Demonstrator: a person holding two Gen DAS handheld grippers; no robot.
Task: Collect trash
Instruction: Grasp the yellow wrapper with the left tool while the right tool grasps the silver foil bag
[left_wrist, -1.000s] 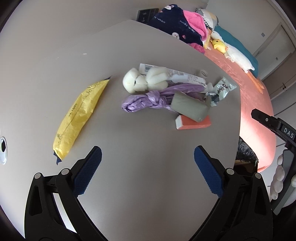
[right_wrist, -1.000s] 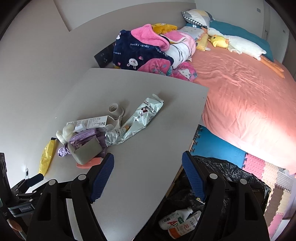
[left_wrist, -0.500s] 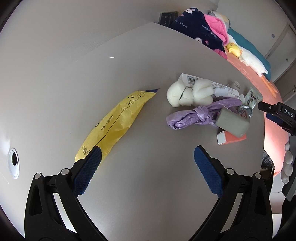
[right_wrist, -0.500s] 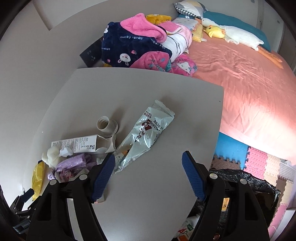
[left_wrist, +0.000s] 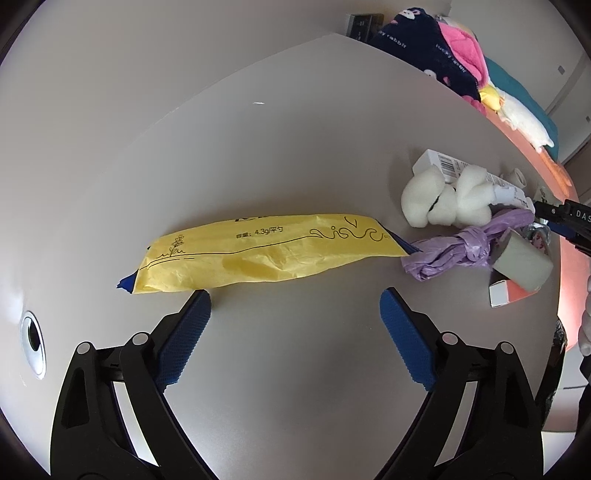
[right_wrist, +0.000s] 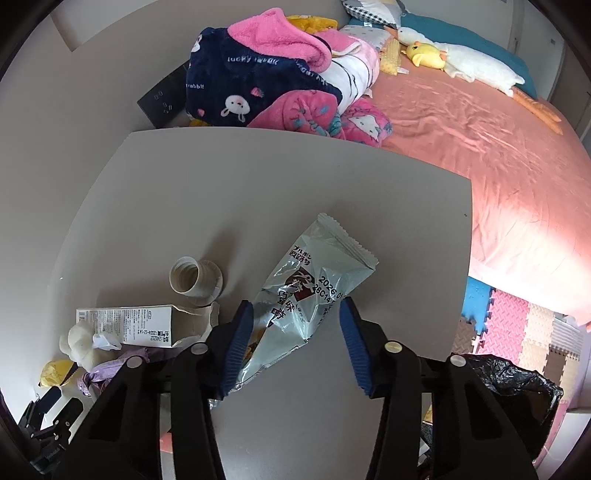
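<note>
A long yellow wrapper (left_wrist: 258, 254) lies flat on the grey table (left_wrist: 295, 147), just beyond my left gripper (left_wrist: 293, 299). The jaws are wide and closing with nothing between them, and the left fingertip (left_wrist: 199, 299) reaches the wrapper's near edge. My right gripper (right_wrist: 295, 306) points down over a crumpled silver snack bag (right_wrist: 314, 291). Its jaws are closing with the bag's middle between them, and a sliver of table still shows beside the right pad (right_wrist: 351, 332).
A trash pile holds white foam (left_wrist: 443, 199), a knotted purple bag (left_wrist: 461, 247), a grey block (left_wrist: 524, 266), a white carton (right_wrist: 129, 325) and a small cup (right_wrist: 195, 277). A black trash bag (right_wrist: 509, 384) hangs past the table's right edge. A bed (right_wrist: 480, 147) with clothes (right_wrist: 277, 74) lies behind.
My left gripper has moved up to the yellow wrapper and narrowed a little. My right gripper has come down over the silver bag, and its jaws have drawn in around it.
</note>
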